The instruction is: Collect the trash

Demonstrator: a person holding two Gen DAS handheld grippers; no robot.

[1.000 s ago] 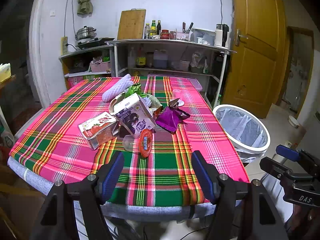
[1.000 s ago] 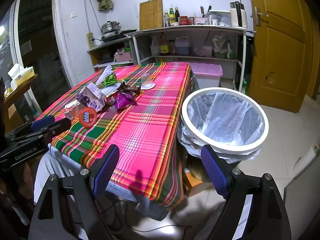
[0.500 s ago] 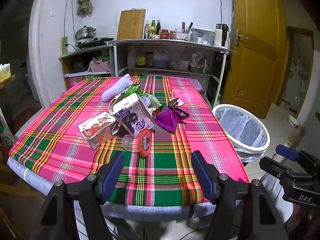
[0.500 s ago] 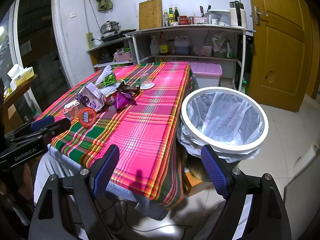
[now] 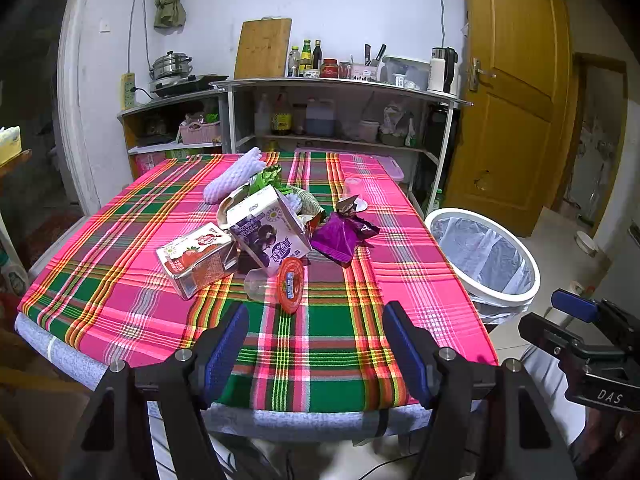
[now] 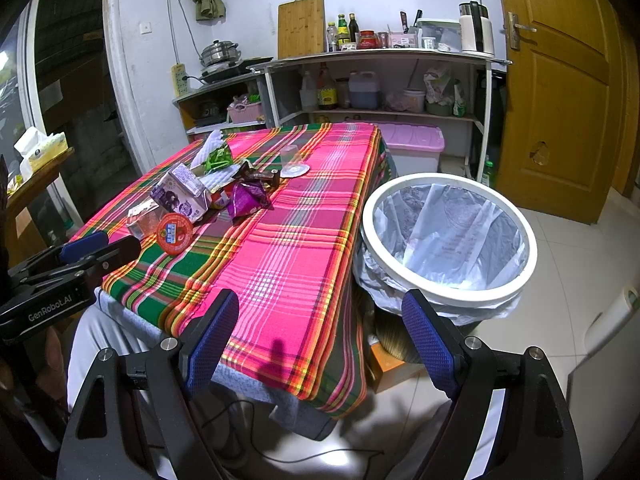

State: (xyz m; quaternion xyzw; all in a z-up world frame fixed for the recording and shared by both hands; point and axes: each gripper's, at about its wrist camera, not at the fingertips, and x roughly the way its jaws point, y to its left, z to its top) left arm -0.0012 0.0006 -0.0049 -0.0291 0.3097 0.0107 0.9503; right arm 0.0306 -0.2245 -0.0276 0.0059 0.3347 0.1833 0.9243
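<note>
A plaid-clothed table (image 5: 132,312) carries a trash heap (image 5: 264,236) at 12 o'clock of the left gripper (image 5: 316,344), whose jaws are spread and empty. The right gripper (image 6: 320,336) is likewise spread at the table's near edge, with the lined bin (image 6: 448,240) on open tiled floor (image 6: 560,240) at 1 o'clock.

My left black plastic two-finger gripper (image 5: 316,344) and its right twin (image 6: 320,336) carry blue textured pads (image 5: 224,348), silver screws, and white "GenRobot.AI" and "DAS" lettering.

Even, bright indoor light, sharp focus, fisheye bending and dark vignetted corners.
</note>
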